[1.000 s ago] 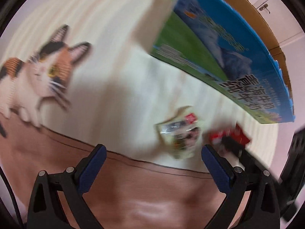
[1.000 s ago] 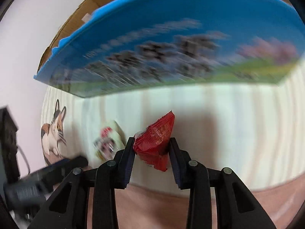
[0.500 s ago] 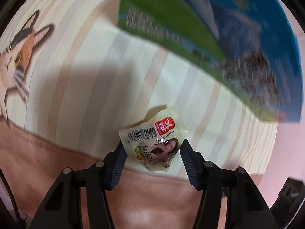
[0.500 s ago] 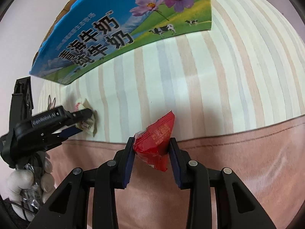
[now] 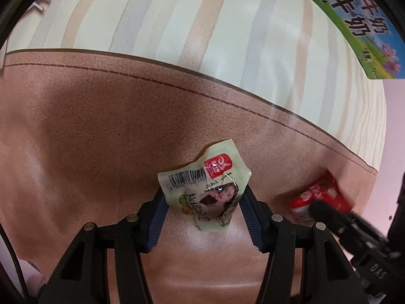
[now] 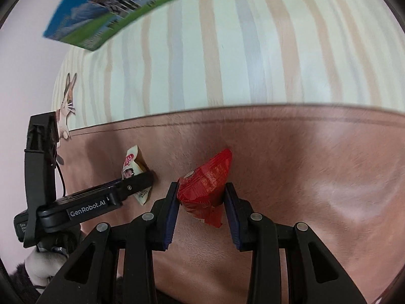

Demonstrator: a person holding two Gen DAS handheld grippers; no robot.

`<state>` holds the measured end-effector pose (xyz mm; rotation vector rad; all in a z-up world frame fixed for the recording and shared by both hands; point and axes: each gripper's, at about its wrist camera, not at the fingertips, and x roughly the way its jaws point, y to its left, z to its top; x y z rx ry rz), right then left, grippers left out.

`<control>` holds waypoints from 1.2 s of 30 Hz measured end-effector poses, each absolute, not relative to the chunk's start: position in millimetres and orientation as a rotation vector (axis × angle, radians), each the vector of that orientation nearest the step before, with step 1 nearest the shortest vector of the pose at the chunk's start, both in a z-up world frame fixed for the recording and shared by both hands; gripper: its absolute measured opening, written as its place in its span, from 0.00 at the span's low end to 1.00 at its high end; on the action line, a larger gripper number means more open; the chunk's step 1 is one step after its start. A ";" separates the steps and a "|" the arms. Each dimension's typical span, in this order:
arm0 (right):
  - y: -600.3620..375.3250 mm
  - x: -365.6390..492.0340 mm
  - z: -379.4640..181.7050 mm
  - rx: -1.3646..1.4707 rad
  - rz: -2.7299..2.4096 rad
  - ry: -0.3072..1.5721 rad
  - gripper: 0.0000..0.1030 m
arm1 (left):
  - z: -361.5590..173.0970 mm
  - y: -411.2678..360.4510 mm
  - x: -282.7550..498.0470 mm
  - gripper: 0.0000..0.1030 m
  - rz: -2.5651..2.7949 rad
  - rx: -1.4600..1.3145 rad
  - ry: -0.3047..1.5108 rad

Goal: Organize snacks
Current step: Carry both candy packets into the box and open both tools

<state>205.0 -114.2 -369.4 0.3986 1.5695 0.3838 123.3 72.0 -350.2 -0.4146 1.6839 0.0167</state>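
Observation:
My left gripper [image 5: 203, 200] is shut on a pale green snack packet [image 5: 206, 185] with a barcode and a red logo, held over the brown band of the mat. The right wrist view shows that same pale green packet [image 6: 133, 171] from the side in the left gripper [image 6: 145, 178]. My right gripper [image 6: 201, 193] is shut on a red snack packet [image 6: 206, 182], its point sticking up between the blue pads. In the left wrist view the red packet [image 5: 320, 193] shows blurred at the right edge. Both grippers point steeply down at the mat.
A blue and green milk carton box [image 6: 121, 7] stands at the far side of the striped mat [image 6: 227, 58]; its corner [image 5: 362, 33] shows in the left wrist view. A cat picture [image 6: 67, 106] is printed at the mat's left. A gloved hand [image 6: 43, 263] holds the left gripper.
The left gripper closed on the pale green packet and carried it from the striped part down over the brown band. The right gripper, still holding the red packet, moved the same way, away from the box.

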 end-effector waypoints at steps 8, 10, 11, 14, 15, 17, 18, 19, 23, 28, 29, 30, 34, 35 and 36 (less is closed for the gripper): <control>-112.8 208.2 -392.8 0.504 0.357 1.594 0.38 | -363.3 81.9 139.3 0.53 0.039 -0.434 1.698; -113.8 208.7 -393.3 0.502 0.354 1.589 0.38 | -356.7 101.6 134.0 0.52 0.044 -0.427 1.693; -111.7 208.8 -393.6 0.489 0.353 1.585 0.38 | -355.5 99.7 132.7 0.52 0.049 -0.426 1.687; -108.9 206.5 -386.5 0.458 0.359 1.562 0.37 | -346.1 87.1 129.1 0.52 0.045 -0.409 1.672; -106.6 206.0 -382.6 0.441 0.363 1.551 0.37 | -342.3 84.8 128.4 0.52 0.038 -0.402 1.666; -104.3 204.5 -372.3 0.420 0.375 1.522 0.37 | -334.7 83.8 127.6 0.52 0.027 -0.392 1.653; -103.6 203.9 -366.5 0.414 0.380 1.507 0.37 | -329.9 82.6 127.6 0.52 0.018 -0.386 1.645; -104.2 203.5 -361.7 0.411 0.385 1.496 0.37 | -325.8 79.1 126.5 0.52 0.014 -0.383 1.639; -108.3 203.6 -335.3 0.391 0.406 1.438 0.37 | -299.8 75.7 131.4 0.52 -0.017 -0.387 1.596; -130.4 209.5 -291.7 0.426 0.441 1.361 0.37 | -248.8 67.7 145.2 0.52 -0.091 -0.399 1.515; -134.5 213.4 -280.1 0.437 0.450 1.340 0.36 | -235.5 66.7 150.5 0.52 -0.107 -0.402 1.491; -138.2 217.6 -268.9 0.443 0.456 1.319 0.36 | -219.7 64.9 157.6 0.52 -0.128 -0.404 1.462; -158.8 246.5 -216.1 0.473 0.471 1.211 0.36 | -172.2 64.6 190.5 0.52 -0.187 -0.408 1.377; -160.7 255.8 -205.4 0.475 0.473 1.190 0.36 | -160.0 64.0 203.0 0.52 -0.200 -0.399 1.356; -164.7 265.9 -193.9 0.470 0.474 1.170 0.36 | -152.1 63.5 213.9 0.52 -0.208 -0.389 1.342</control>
